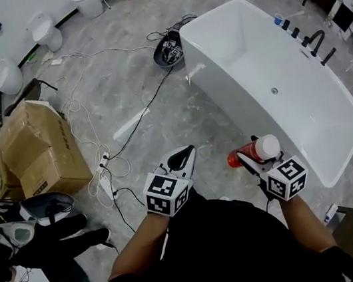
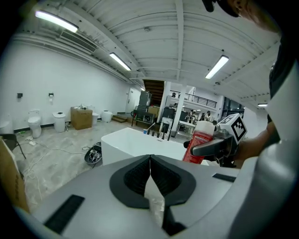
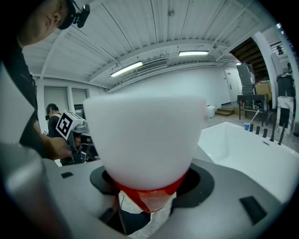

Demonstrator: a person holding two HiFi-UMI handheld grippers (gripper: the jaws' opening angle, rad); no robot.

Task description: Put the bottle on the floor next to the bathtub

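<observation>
Head view showed us standing on the grey marbled floor point(image 1: 131, 77) just beside the white bathtub point(image 1: 307, 114), a hand-held gripper in each hand. Our right hand-held gripper point(image 1: 250, 155) was clamped on the bottle point(image 1: 254, 151), a red one with a white cap. It was held off the floor, lying roughly level, with the cap turned toward the tub's outer wall and the red end pointing toward our left side. In the right gripper view the white cap filled the middle of the picture, with the red body wedged between the two jaws beneath it.

Our left hand-held gripper point(image 1: 184, 156) hung beside the right one, apart from the bottle. Its own view showed the jaws pressed together with nothing between them.

A dark faucet point(image 1: 314, 42) stood on the tub's far rim. To our left sat a cardboard box point(image 1: 36, 151), and white and black cables point(image 1: 85, 119) trailed across the floor. Farther off, against the wall, we saw a white toilet point(image 1: 45, 28).
</observation>
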